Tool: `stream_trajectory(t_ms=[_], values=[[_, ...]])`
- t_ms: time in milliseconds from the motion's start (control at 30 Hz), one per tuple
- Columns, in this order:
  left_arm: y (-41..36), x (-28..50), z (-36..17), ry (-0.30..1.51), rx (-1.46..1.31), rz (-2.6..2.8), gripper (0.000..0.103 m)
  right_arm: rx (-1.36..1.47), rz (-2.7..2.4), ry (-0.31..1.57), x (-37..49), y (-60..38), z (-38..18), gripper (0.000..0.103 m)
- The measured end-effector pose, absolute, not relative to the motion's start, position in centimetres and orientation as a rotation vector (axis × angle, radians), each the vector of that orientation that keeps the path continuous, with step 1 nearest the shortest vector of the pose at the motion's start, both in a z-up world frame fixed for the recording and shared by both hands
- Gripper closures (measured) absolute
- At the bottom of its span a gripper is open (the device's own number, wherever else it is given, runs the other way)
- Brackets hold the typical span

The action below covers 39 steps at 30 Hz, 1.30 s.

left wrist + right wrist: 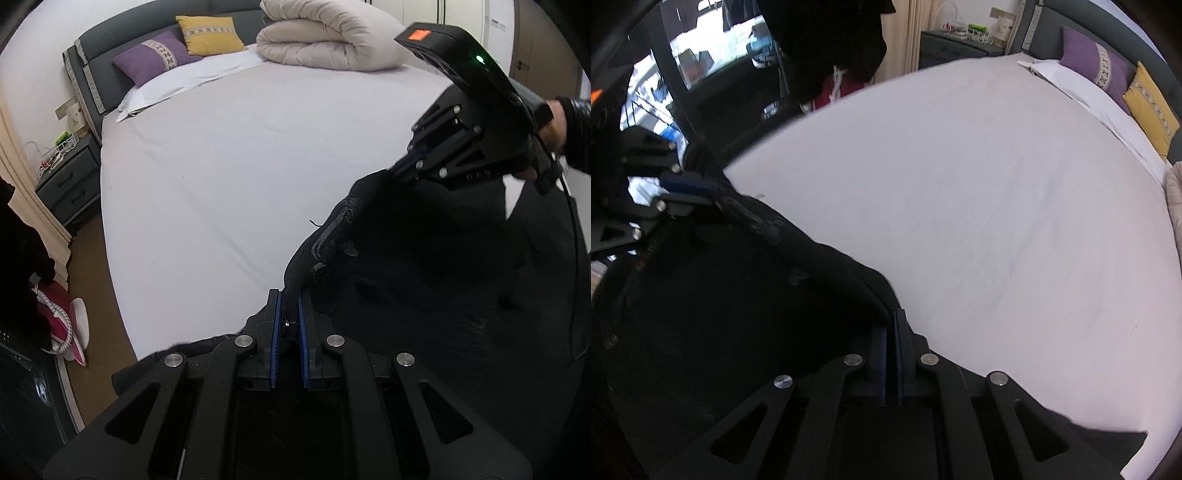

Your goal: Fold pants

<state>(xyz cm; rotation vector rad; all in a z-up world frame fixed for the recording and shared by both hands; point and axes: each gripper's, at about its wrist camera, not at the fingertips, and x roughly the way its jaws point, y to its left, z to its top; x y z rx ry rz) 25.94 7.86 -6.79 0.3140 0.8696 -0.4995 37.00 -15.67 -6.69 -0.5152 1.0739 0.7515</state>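
With the left gripper (289, 317) and right gripper (891, 332) each clenched on the black pants (424, 266) edge between their pads, hold it taut and level over the bed (229, 177).

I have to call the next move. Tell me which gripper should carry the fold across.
Probably the right gripper: it is shut on the black pants at the edge nearest the open bed sheet. The left gripper pinches the buttoned end, well placed to anchor.
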Motion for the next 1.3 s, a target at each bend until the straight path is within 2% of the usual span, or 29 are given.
stream_trajectory(t_ms=[267, 633, 800, 1000, 1300], values=[[5.8, 18.6, -5.8, 0.865, 0.335, -0.566, 0.096, -0.594, 0.813, 1.047, 29.2, -14.1, -6.7, 0.099], [2.6, 5.9, -8.1, 0.983, 0.431, -0.703, 0.096, -1.12, 0.788, 0.895, 13.2, -16.2, -7.9, 0.099], [1.1, 1.7, -8.0, 0.981, 0.493, -0.762, 0.096, -1.197, 0.781, 0.872, 9.6, -16.9, -9.1, 0.099], [-1.4, -1.2, -8.8, 1.002, 0.579, -0.795, 0.095, -1.29, 0.767, 0.848, 5.3, -16.8, -10.5, 0.099], [-2.7, -3.5, -7.1, 0.991, 0.637, -0.858, 0.096, -1.382, 0.728, 0.777, 0.5, -16.1, -10.0, 0.099]])
